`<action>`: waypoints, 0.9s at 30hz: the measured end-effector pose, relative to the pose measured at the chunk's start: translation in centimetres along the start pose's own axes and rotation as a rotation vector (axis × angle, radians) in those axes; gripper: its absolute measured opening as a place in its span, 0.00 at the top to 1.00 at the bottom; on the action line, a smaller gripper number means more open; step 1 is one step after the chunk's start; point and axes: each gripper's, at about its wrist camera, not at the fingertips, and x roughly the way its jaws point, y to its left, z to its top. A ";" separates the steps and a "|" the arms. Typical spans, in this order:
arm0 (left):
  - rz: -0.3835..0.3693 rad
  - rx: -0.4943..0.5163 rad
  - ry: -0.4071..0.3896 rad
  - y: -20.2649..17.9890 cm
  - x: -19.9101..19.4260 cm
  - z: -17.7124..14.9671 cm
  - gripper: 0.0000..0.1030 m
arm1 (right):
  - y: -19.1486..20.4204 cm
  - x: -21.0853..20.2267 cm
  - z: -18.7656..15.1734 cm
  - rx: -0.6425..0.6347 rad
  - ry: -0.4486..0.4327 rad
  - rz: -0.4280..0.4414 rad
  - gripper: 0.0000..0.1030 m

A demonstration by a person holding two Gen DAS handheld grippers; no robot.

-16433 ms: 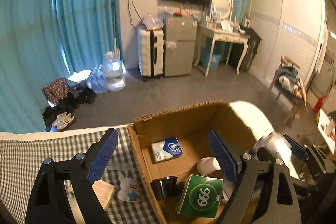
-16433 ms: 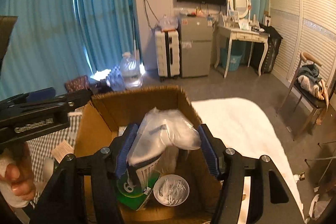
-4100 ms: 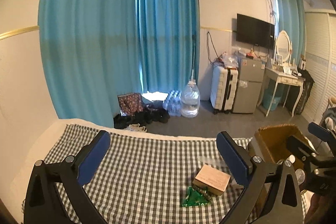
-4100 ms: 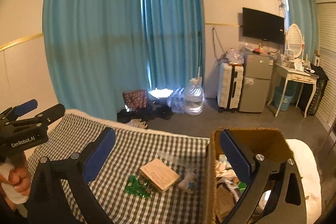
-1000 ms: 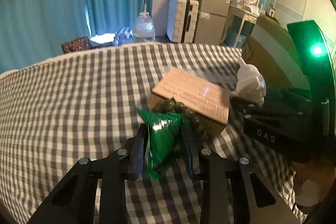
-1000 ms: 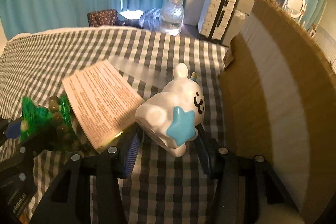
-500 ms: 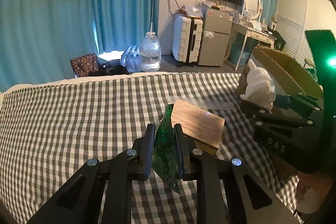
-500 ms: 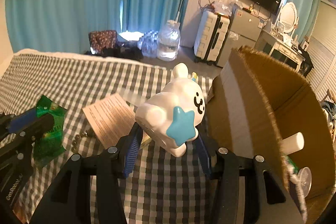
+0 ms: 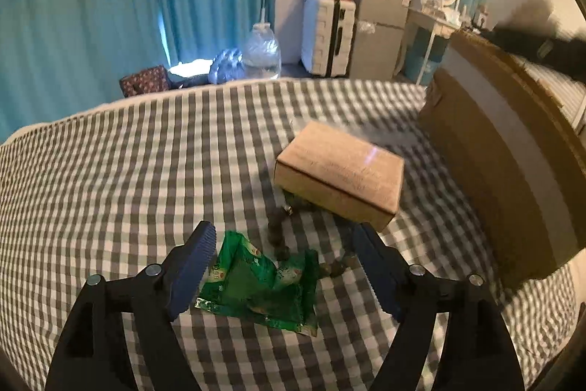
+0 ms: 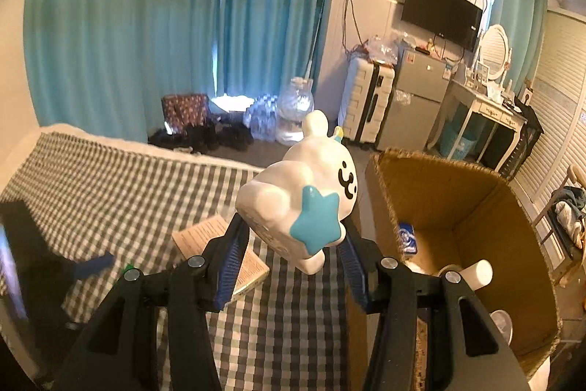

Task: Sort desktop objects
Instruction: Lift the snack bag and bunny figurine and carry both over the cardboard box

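My left gripper [image 9: 282,259] is open, its jaws wide on either side of a green snack packet [image 9: 260,284] that lies on the checked cloth [image 9: 128,171]. A dark bead string [image 9: 276,229] and a small tan box [image 9: 340,171] lie just beyond. My right gripper [image 10: 293,255] is shut on a white rabbit figure with a blue star [image 10: 296,200], held in the air left of the open cardboard box [image 10: 476,207]. The tan box also shows in the right wrist view [image 10: 219,244].
The cardboard box [image 9: 512,152] stands at the right edge of the cloth and holds a blue packet [image 10: 406,237], a white bottle [image 10: 476,273] and a round container [image 10: 501,321]. Beyond the table edge are curtains, a suitcase, a water jug and a fridge.
My left gripper has opened and let the green packet drop onto the cloth. My right gripper has lifted the rabbit figure higher and nearer the cardboard box opening.
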 end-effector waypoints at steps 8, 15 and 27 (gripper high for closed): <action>0.062 -0.021 0.110 0.7 3.4 -2.0 0.41 | -1.6 -1.2 1.2 0.045 -0.029 0.013 0.52; 0.043 -0.048 0.064 0.9 0.7 -1.8 0.63 | -2.7 -2.6 2.2 0.072 -0.062 0.015 0.52; 0.113 0.015 -0.157 -0.2 -8.6 2.0 0.63 | -4.7 -8.2 3.3 0.125 -0.142 0.049 0.52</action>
